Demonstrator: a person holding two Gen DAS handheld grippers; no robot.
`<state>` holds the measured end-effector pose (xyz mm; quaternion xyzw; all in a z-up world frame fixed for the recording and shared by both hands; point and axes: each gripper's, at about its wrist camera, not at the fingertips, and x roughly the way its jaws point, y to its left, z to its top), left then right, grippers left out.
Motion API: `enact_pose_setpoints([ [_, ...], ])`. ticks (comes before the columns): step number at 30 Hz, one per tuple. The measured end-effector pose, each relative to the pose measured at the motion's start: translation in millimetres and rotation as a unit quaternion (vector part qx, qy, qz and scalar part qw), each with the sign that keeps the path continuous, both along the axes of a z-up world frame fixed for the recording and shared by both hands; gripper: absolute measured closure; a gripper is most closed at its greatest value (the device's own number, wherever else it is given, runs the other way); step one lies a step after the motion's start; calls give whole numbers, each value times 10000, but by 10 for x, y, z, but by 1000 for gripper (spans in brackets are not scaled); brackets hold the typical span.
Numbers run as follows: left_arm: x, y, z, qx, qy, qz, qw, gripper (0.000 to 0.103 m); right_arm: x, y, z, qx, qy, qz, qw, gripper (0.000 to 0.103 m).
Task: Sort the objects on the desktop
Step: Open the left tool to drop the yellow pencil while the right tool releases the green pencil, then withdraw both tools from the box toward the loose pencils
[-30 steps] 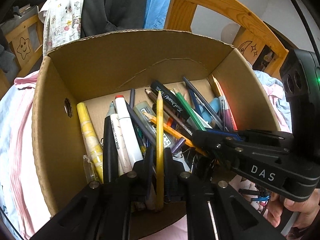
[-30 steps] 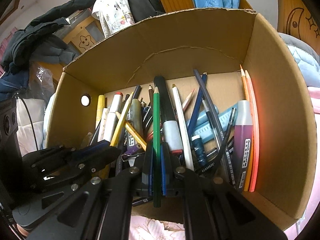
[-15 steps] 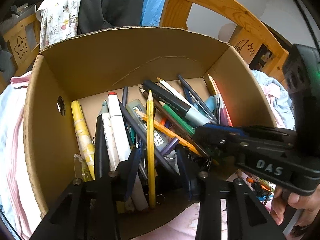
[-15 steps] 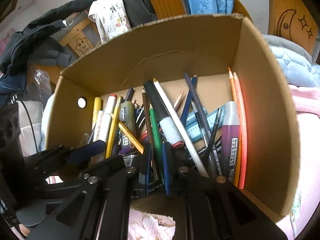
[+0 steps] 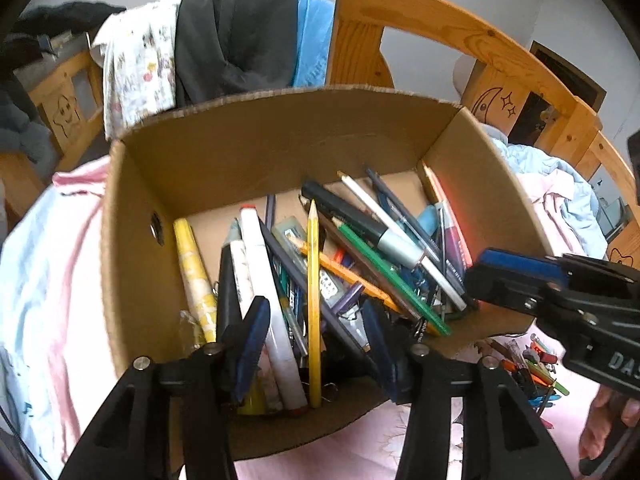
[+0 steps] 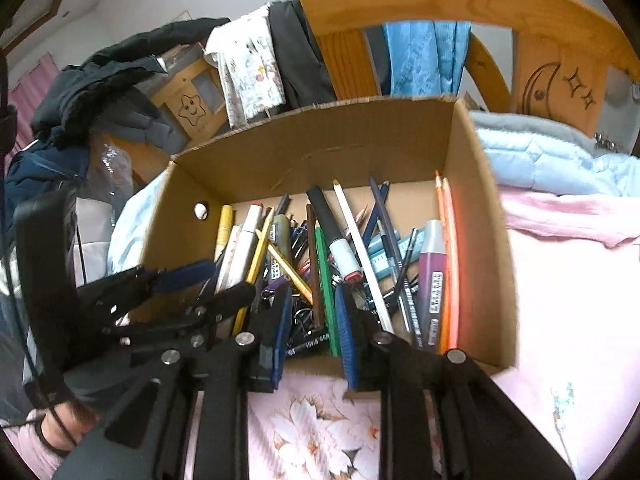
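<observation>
Now both grippers' jaws are opening over the brown cardboard box (image 5: 280,152) mid-frame: left gripper (image 5: 316,332) straddles the yellow pencil (image 5: 314,300), right gripper (image 6: 310,316) the green pencil (image 6: 326,292), neither pinched. Either might snag while withdrawing.

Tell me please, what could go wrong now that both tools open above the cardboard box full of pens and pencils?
1. The left gripper is opening around the long yellow pencil, whose end leans at the brown cardboard box's low front edge; it may tip out.
2. The right gripper is opening beside the green pencil; its fingers could snag it or the black binder clips.
3. Both grippers stand close together and may collide.
</observation>
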<state>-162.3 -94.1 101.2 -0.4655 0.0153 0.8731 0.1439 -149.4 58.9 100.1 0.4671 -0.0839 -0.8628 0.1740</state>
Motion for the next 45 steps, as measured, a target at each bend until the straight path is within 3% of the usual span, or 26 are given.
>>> enact_pose_setpoints([
  [4, 95, 78, 155, -188, 242, -15, 9995, 53, 241, 137, 188, -73, 210, 21, 9998, 70],
  [13, 418, 289, 469, -389, 704, -131, 9967, 50, 976, 615, 531, 60, 624, 72, 9980, 68],
  [16, 533, 391, 553, -442, 827, -214, 9954, 49, 1251, 786, 557, 264, 609, 64, 9978, 61],
  [21, 741, 627, 650, -555, 964, -464, 9927, 49, 1760, 983, 527, 851, 592, 176, 9945, 59],
  [27, 1099, 984, 731, -672, 1061, -745, 9893, 42, 2177, 1336, 488, 922, 648, -71, 9936, 53],
  [32, 1371, 1250, 648, -642, 862, -906, 9901, 42, 2252, 1827, 480, 137, 632, -737, 9952, 50],
  [37, 1514, 1507, 485, -840, 579, -986, 9899, 42, 2237, 2189, 453, 37, 597, -1229, 9906, 47],
  [45, 1750, 1731, 130, -1165, -8, -1013, 9880, 42, 2108, 2536, 15, -33, -516, -1802, 9823, 42],
])
